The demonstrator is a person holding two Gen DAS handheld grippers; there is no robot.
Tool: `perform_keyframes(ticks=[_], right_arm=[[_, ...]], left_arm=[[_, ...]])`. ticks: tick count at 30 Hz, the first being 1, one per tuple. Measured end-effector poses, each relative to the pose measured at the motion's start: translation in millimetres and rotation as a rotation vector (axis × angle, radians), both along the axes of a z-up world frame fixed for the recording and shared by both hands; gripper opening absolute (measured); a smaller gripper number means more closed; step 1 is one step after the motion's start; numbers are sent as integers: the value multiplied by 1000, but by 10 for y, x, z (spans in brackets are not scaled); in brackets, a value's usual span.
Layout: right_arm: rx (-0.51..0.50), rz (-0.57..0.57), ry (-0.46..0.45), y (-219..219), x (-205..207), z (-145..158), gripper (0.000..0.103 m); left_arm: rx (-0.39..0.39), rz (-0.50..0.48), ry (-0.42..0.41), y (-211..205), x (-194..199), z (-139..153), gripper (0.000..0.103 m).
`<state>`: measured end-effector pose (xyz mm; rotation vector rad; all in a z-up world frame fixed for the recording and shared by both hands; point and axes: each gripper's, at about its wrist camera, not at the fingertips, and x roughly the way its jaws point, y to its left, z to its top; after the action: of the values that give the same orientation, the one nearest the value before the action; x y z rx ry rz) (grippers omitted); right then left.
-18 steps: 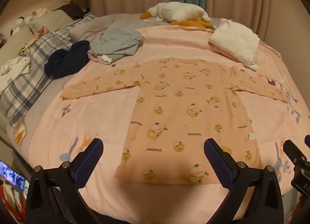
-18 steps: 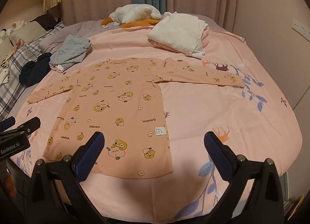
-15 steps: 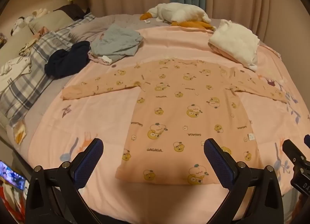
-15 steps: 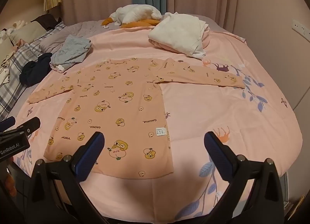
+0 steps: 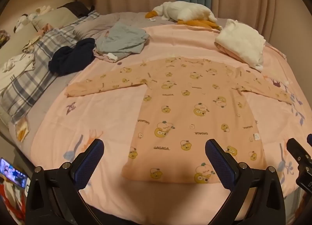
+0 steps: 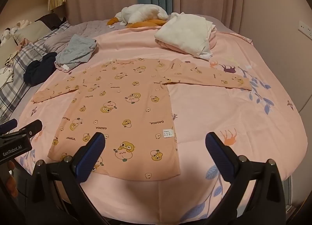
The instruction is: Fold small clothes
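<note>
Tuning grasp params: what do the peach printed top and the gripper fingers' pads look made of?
Peach printed top: looks like thin, matte knit fabric, likely cotton; it lies flat and limp with soft creases, sewn label at the side seam. Fingers' pads: dark blue, finely dotted matte texture, probably rubber or similar grippy polymer, on black hard-looking arms.

One peach long-sleeved top (image 5: 195,112) with two sleeves lies spread on one bed (image 5: 101,119). Beyond it are three other cloth heaps: one grey garment (image 5: 120,40), one dark navy garment (image 5: 72,57) and one cream folded bundle (image 5: 241,41). One plush goose (image 5: 185,13) lies at the far edge. One plaid pillow (image 5: 29,80) is at the left. Two tongs show, the left tongs (image 5: 155,164) and the right tongs (image 6: 156,162), each with two blue-padded fingers.
</note>
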<state>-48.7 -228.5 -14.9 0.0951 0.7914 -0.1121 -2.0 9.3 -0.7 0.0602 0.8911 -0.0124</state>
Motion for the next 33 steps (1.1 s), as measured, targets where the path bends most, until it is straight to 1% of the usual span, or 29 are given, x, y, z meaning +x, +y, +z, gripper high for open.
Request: perform_keyframes(ticks=[8, 33], right_arm=[[-4, 7, 8, 30, 36, 2, 103], [7, 5, 11, 34, 34, -60, 103]], left_arm=[[-9, 0, 3, 11, 16, -3, 102], [3, -1, -3, 8, 11, -9, 102]])
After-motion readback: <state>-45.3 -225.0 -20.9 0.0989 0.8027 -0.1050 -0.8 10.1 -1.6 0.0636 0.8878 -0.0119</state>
